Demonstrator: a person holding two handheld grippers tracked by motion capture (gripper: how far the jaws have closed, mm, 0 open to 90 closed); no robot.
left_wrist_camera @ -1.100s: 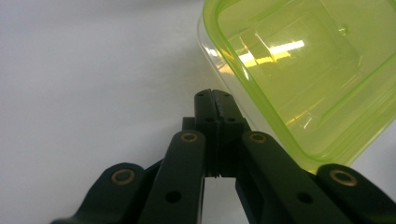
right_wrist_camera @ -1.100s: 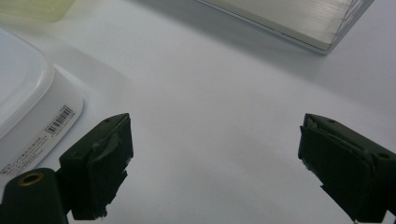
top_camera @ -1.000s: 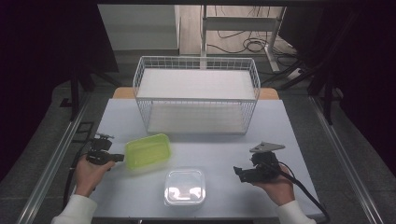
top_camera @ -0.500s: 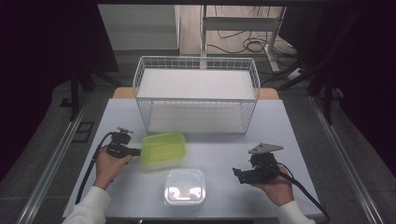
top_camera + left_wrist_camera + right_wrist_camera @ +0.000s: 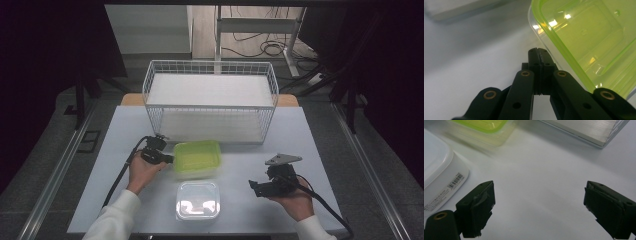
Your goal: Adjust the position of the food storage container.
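Wire basket (image 5: 210, 125): largest item, standing upright at the far side of the counter (image 5: 310, 140), white liner inside, nothing else visible in it.

Green container (image 5: 197, 157): open-topped, translucent, just in front of the basket's near wall and apart from it. Not inside the basket.

Clear lidded box (image 5: 198, 200): at the near edge of the counter, directly in front of the green container, untouched. Barcode label noted on its side in the right gripper view (image 5: 439, 167).

Left gripper (image 5: 167, 159): at the green container's left edge. Jaws closed tight together in the left gripper view (image 5: 538, 51), tips right at the container's rim (image 5: 584, 37). Judged pinched on that rim, though the exact contact line is hidden behind the tips.

Right gripper (image 5: 254, 186): held low over the counter right of the clear box, jaws spread wide (image 5: 539, 202), nothing between them.

Progress, as judged: green container brought up close to the basket; lift over the wire wall and release not yet done. Clear box not yet started. Roughly early to midway.

Surface: white, matte, clean, no spills or clutter.

Room: dim, grey floor on both sides, a desk frame and loose cables (image 5: 265, 49) beyond the basket.
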